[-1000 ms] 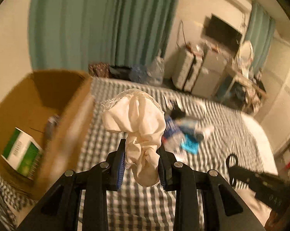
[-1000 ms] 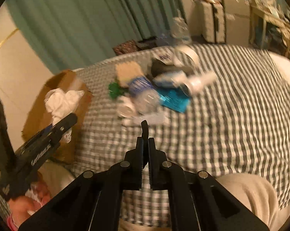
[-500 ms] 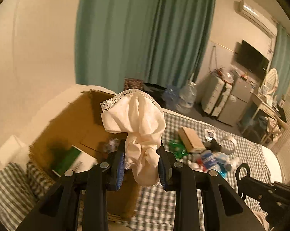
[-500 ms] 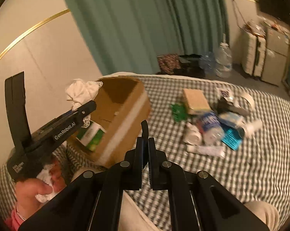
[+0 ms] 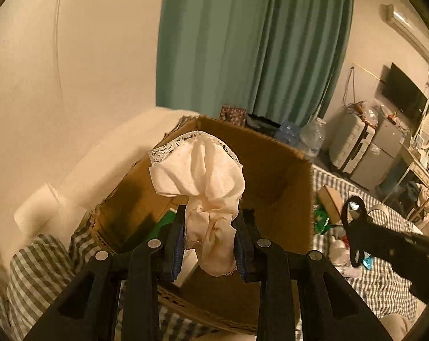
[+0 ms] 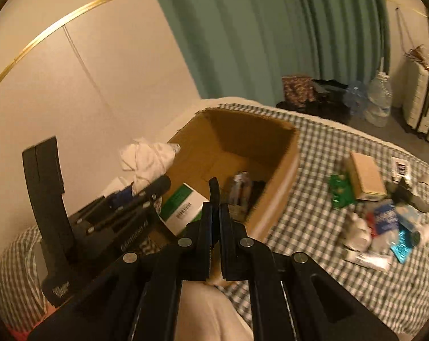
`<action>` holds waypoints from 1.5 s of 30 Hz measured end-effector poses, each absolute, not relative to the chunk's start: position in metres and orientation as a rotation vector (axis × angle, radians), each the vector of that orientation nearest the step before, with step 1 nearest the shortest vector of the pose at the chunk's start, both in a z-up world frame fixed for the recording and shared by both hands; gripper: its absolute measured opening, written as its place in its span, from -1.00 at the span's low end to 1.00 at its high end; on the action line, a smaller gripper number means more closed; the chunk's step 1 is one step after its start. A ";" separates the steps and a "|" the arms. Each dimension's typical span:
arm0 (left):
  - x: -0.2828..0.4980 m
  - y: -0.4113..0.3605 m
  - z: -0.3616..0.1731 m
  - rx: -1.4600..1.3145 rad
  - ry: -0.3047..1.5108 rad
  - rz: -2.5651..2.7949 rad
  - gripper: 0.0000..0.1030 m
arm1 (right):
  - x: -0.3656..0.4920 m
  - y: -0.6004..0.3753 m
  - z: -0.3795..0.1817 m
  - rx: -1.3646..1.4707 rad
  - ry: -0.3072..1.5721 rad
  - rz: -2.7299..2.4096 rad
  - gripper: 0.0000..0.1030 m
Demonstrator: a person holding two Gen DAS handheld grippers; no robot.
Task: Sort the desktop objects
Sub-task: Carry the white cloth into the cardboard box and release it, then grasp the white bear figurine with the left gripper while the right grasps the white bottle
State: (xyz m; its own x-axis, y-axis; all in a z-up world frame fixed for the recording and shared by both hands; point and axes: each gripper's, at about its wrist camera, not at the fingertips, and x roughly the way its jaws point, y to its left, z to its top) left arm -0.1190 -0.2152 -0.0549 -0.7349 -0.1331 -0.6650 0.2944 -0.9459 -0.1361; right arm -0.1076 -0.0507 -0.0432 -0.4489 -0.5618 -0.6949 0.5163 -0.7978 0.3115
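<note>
My left gripper [image 5: 210,238] is shut on a cream lace-edged cloth [image 5: 205,187] and holds it above the open cardboard box [image 5: 274,153]. In the right wrist view the cloth [image 6: 146,159] hangs at the box's left rim [image 6: 285,170], held by the left gripper [image 6: 154,190]. My right gripper [image 6: 215,196] is shut and empty, in front of the box. A green-and-white carton [image 6: 183,207] and dark items [image 6: 242,187] lie inside the box.
Loose items lie on the checked bed [image 6: 314,204] to the right: a tan box [image 6: 365,176], a green packet [image 6: 339,190], bottles and a blue packet [image 6: 402,241]. Wall to the left, green curtain [image 6: 271,28] behind.
Both grippers swung left toward the box. The left gripper carried the cloth from over the bed to above the box opening. The right gripper stayed shut.
</note>
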 end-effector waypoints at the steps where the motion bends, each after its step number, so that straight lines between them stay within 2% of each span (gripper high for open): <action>1: -0.120 -0.218 -0.059 1.025 0.344 -2.705 -0.43 | -0.112 -0.057 -0.047 1.111 -0.063 -2.236 -0.92; 6: -0.118 -0.227 -0.070 1.049 0.362 -2.706 -0.42 | -0.125 -0.070 -0.060 1.144 -0.066 -2.210 -0.92; 8: -0.118 -0.228 -0.073 1.054 0.361 -2.693 -0.28 | -0.127 -0.072 -0.062 1.151 -0.063 -2.208 -0.92; 10: -0.119 -0.230 -0.073 1.042 0.352 -2.670 0.32 | -0.129 -0.073 -0.062 1.151 -0.082 -2.211 -0.88; 11: -0.117 -0.229 -0.072 1.026 0.341 -2.652 0.44 | -0.130 -0.071 -0.061 1.155 -0.102 -2.217 -0.76; 12: -0.115 -0.228 -0.071 1.015 0.336 -2.649 0.52 | -0.130 -0.070 -0.060 1.155 -0.118 -2.229 -0.56; 14: -0.113 -0.228 -0.070 1.014 0.343 -2.659 0.53 | -0.129 -0.067 -0.057 1.152 -0.129 -2.249 -0.34; 15: -0.113 -0.228 -0.070 1.018 0.346 -2.657 0.54 | -0.129 -0.066 -0.056 1.149 -0.136 -2.251 -0.32; 20: -0.111 -0.223 -0.063 1.030 0.351 -2.667 0.64 | -0.122 -0.055 -0.049 1.131 -0.161 -2.282 -0.32; 27: -0.105 -0.187 -0.043 1.016 0.330 -2.746 0.97 | -0.098 -0.013 -0.038 1.098 -0.148 -2.390 -0.31; 28: -0.104 -0.175 -0.041 1.020 0.312 -2.768 0.98 | -0.096 -0.005 -0.037 1.094 -0.161 -2.406 -0.29; 30: -0.103 -0.155 -0.037 1.029 0.284 -2.808 1.00 | -0.090 0.017 -0.036 1.089 -0.207 -2.434 0.01; 32: -0.101 -0.130 -0.036 1.045 0.253 -2.861 1.00 | -0.083 0.044 -0.035 1.074 -0.246 -2.486 0.17; 34: -0.099 -0.103 -0.038 1.063 0.225 -2.910 1.00 | -0.077 0.075 -0.032 1.064 -0.260 -2.565 0.20; 36: -0.100 -0.078 -0.042 1.096 0.196 -2.948 1.00 | -0.072 0.101 -0.033 1.062 -0.264 -2.618 0.33; 45: -0.116 0.012 -0.082 1.248 0.074 -2.978 1.00 | -0.059 0.213 -0.068 1.142 -0.396 -2.825 0.38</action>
